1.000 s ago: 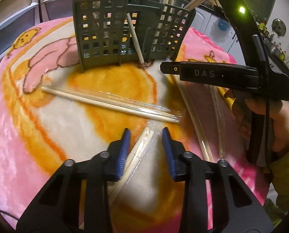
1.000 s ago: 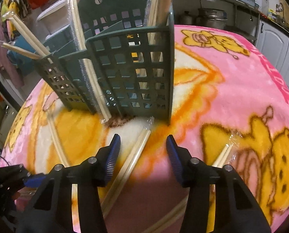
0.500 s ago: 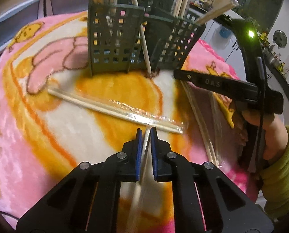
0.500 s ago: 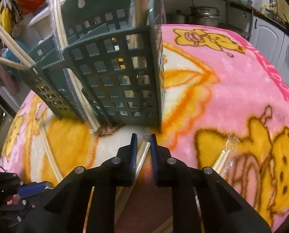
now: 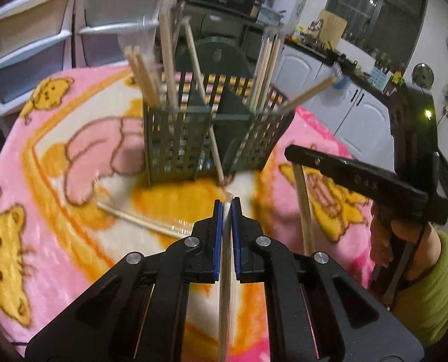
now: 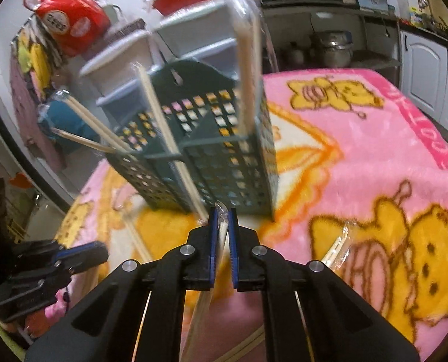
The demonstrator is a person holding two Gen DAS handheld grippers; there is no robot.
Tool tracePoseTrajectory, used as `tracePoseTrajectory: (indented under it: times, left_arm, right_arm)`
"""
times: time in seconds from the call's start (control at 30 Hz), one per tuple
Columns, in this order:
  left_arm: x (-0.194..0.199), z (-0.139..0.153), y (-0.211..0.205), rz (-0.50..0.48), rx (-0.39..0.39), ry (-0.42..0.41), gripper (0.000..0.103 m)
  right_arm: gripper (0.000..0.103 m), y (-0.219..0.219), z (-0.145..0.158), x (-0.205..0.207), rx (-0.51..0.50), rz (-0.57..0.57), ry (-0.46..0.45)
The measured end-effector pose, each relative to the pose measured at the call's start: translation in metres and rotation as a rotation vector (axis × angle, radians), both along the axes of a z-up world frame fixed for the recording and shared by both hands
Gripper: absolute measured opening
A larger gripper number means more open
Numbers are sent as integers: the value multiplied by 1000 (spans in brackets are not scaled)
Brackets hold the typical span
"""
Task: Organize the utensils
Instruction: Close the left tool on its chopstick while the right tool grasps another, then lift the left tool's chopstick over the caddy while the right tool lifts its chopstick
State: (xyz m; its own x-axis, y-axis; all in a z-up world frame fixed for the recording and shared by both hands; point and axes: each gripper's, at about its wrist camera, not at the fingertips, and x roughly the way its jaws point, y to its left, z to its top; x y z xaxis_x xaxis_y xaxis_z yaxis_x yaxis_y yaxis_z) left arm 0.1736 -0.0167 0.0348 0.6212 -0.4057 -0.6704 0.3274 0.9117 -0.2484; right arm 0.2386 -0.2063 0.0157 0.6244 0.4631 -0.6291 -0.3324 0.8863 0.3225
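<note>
Your left gripper (image 5: 227, 208) is clamped on a wrapped pair of chopsticks (image 5: 225, 271): the blue pads press flat against the thin clear sleeve, whose crimped tip pokes out just past the fingertips, and the pale wooden sticks run back between the black arms toward you. Your right gripper (image 6: 223, 215) has its jaws pinched on another wrapped pair (image 6: 216, 259), the crinkled plastic end showing at the pad tips and the long body slanting down beneath the gripper.

Ahead of both sits the dark green caddy (image 5: 194, 138), a rigid plastic holder with square lattice walls, split into compartments and topped by a rounded back panel with a hanging hole. Bare and wrapped chopsticks stand in it at loose angles, some leaning out over the rim. One slim stick leans against the caddy's front, its foot on the cloth.

Under everything lies a fluffy pink blanket (image 5: 73, 241) with orange bands and yellow cartoon bears, soft and fuzzy in texture. A further wrapped pair on the blanket (image 5: 145, 221) lies to the left of your left gripper, glossy where the plastic catches light. In the right wrist view, one more wrapped pair (image 6: 335, 249) rests on the bear print. Your hand in a green sleeve (image 5: 429, 286) holds the right gripper's black handle.
</note>
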Motion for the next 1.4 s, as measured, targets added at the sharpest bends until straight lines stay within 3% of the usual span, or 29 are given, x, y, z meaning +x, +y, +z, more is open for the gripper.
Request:
tracePoseTrajectory:
  times: [0.53, 1.4]
  left_arm:
    - [2, 52, 2, 34, -56, -136, 3]
    - [8, 121, -8, 31, -97, -315, 3]
  right_arm:
    - [6, 7, 81, -43, 27, 60, -230]
    - [6, 0, 136, -60, 33, 39, -408]
